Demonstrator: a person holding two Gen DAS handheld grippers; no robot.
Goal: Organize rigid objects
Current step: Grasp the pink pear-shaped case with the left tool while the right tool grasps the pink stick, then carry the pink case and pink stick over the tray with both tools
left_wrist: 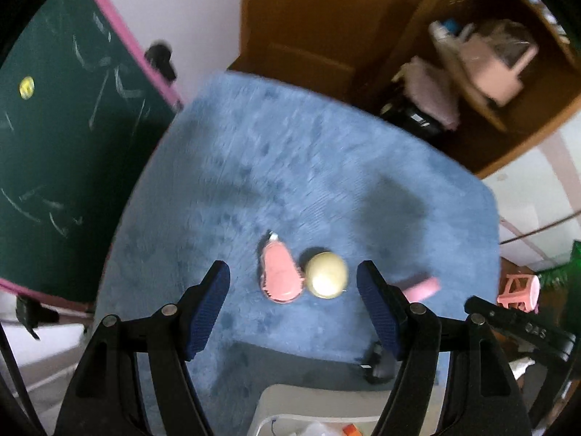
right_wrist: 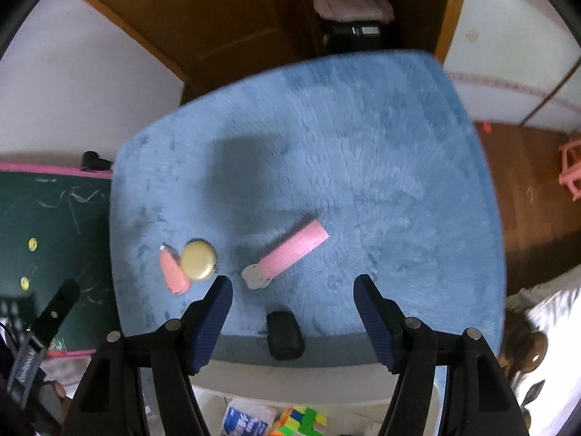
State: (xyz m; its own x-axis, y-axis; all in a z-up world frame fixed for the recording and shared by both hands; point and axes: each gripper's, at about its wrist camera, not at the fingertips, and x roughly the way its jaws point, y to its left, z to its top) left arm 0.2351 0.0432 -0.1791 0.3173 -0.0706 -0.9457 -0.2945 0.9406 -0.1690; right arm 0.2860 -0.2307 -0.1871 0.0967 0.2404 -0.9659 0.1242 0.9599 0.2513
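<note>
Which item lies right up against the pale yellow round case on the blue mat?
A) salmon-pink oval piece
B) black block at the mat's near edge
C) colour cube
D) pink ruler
A: the salmon-pink oval piece lies against the round case; the pink ruler and black block lie apart.

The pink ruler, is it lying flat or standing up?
Lying flat. The pink ruler rests with its whole broad face on the blue fuzzy mat, slanted across it, with a pale end piece at its lower end.
</note>
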